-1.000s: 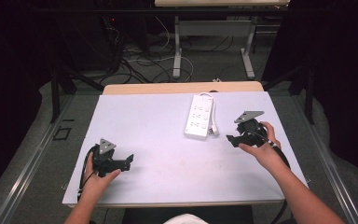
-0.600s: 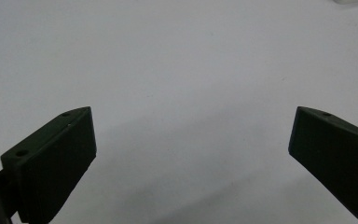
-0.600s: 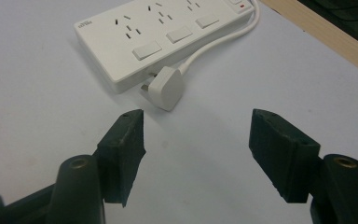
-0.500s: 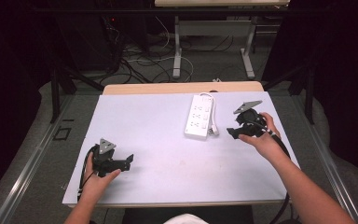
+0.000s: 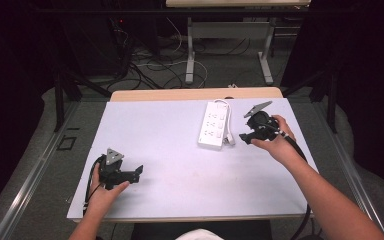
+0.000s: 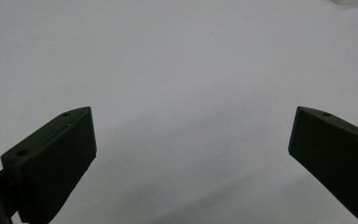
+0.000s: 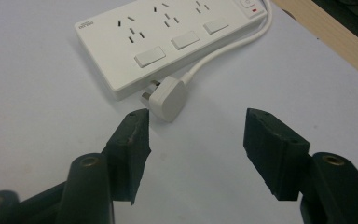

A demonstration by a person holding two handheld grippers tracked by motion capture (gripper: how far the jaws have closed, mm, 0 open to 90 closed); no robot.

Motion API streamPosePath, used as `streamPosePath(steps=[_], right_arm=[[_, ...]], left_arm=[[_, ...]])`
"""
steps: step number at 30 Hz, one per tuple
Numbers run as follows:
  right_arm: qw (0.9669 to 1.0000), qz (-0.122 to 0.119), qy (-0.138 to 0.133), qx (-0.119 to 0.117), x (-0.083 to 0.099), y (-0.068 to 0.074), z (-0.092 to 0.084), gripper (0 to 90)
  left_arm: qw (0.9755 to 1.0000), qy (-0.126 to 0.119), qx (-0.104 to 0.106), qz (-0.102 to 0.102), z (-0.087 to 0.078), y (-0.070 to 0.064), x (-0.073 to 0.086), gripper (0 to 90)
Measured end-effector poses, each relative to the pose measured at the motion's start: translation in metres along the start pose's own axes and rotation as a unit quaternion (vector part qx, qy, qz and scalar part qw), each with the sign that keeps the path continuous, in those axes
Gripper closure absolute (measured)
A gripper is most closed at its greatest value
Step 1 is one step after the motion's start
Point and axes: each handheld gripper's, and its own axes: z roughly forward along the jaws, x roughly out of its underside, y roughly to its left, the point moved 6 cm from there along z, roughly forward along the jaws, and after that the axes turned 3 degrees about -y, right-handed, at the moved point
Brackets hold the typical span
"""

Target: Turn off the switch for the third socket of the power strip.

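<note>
At a white table [image 5: 180,150], you hold a gripper in each hand, and a white power strip [image 5: 213,125] lies toward the far right of the tabletop, its long side running away from you. The strip's cord [image 7: 228,46] loops along its right side and ends in a white plug [image 7: 168,98] lying flat on the table, just beside the strip's near end with its pins turned toward the strip.

Your right gripper [image 5: 246,136] sits just to the right of the power strip, near its near end, tipped down toward the table. From that gripper's own view [image 7: 193,128], its two black jaws stand released and well parted, with nothing between them; the plug lies just past the left jaw's tip, apart from it.

Your left gripper [image 5: 139,171] rests well apart from the power strip, down by the table's near left edge, your left hand [image 5: 102,192] wrapped behind it. Its jaws [image 6: 191,135] are likewise spread wide over bare tabletop, grasping nothing.
</note>
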Motion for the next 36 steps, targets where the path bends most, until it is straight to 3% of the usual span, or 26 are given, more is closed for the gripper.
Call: streamPosePath(steps=[16, 17, 24, 30, 35, 36], right_arm=[[0.9997, -0.016, 0.012, -0.016, -0.018, 0.004, 0.019, 48.9], [0.9997, -0.007, 0.017, -0.014, -0.019, 0.005, 0.020, 49.4], [0.9995, -0.017, 0.012, -0.025, -0.025, 0.008, 0.031, 51.8], [0.9994, -0.008, 0.024, -0.025, -0.027, 0.011, 0.037, 53.5], [0.9991, -0.016, 0.023, -0.031, -0.029, 0.012, 0.043, 56.0], [0.9992, -0.013, 0.011, -0.036, -0.030, 0.013, 0.046, 56.3]], left_arm=[[1.0000, 0.000, -0.002, -0.001, 0.001, 0.001, 0.000, 0.6], [1.0000, 0.000, -0.002, -0.001, 0.001, 0.001, 0.000, 0.6], [1.0000, -0.001, -0.001, -0.007, 0.001, 0.000, 0.001, 0.6], [1.0000, -0.001, 0.000, -0.008, 0.001, 0.000, 0.001, 0.6], [1.0000, 0.000, 0.000, -0.005, 0.001, 0.001, 0.001, 0.6], [1.0000, 0.000, 0.000, -0.005, 0.001, 0.001, 0.001, 0.6]])
